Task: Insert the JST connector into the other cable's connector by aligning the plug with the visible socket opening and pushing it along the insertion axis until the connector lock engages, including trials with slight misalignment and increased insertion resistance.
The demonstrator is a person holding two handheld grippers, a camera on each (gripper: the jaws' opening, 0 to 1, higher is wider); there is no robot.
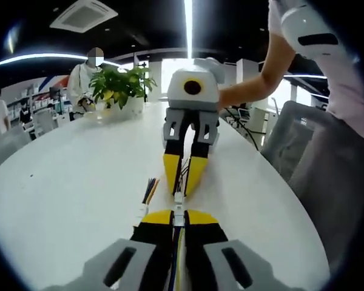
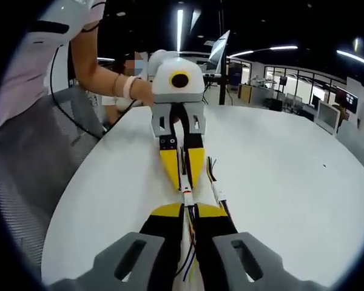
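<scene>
Above the white bench (image 1: pixel 60 200), left tongs (image 1: pixel 178 215) and right tongs (image 2: pixel 187 209) each clamp a connector, tip to tip. Mating step; next, judged: push straight along the axis.

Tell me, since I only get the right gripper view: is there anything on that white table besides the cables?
Observer: Yes. The left gripper view shows a potted plant near the far end of the table.
Operator: Is anybody over there?
Observer: A person in white is just behind the plant.
Operator: And above them?
Observer: A square ceiling air vent sits in the dark ceiling.
</scene>
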